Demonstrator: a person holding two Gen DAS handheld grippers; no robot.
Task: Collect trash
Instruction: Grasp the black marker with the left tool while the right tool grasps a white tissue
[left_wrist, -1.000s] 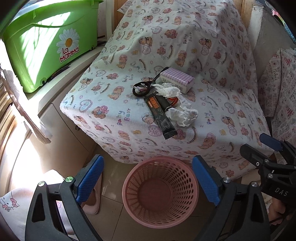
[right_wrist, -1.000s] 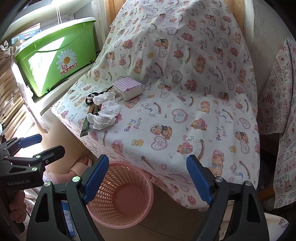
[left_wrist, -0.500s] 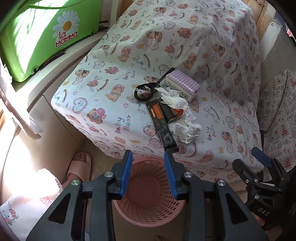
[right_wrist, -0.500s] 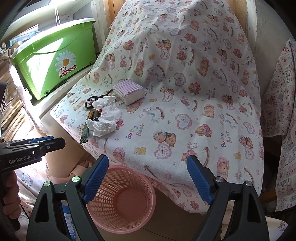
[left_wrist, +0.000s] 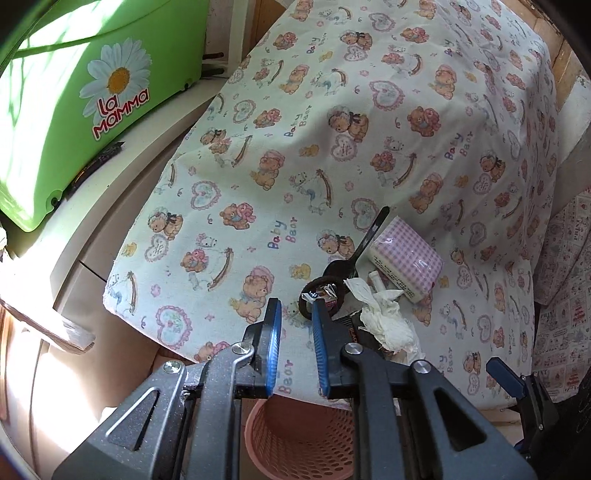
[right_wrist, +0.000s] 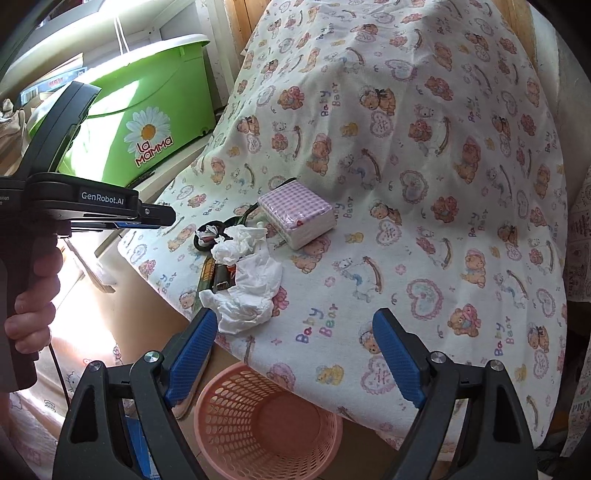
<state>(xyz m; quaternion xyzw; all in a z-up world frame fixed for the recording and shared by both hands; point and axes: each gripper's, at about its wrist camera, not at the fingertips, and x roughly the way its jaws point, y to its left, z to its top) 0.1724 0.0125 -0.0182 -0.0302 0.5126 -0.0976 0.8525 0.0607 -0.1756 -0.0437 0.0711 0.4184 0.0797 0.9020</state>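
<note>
In the left wrist view the left gripper (left_wrist: 297, 314) fills the lower middle of the frame, its blue fingers (left_wrist: 272, 347) nearly together and closing with nothing between them, poised over the near edge of the counter (left_wrist: 332, 122), which is draped in a bear-print cloth. Just right of the fingertips, in the centre right of the frame, lies the trash: crumpled tissue (left_wrist: 386, 317), a dark wrapper (left_wrist: 352, 330) partly under it, and a black ring-shaped object (left_wrist: 325, 293) with a black spoon (left_wrist: 354, 256) above it. A checked tissue pack (left_wrist: 406, 256) sits just beside the pile, toward the right. A pink basket (left_wrist: 295, 443) stands on the floor below the counter edge, at the bottom of the frame. A green bin (left_wrist: 85, 99) marked "La Mamma" fills the upper left. In the right wrist view the right gripper (right_wrist: 295, 328) sits at the bottom, fingers (right_wrist: 397, 363) spread wide and empty, above the basket (right_wrist: 258, 424); the tissue (right_wrist: 251, 284) lies on the counter just above its left finger. A hand (right_wrist: 33, 295) holds the left gripper's handle at the left edge.
</note>
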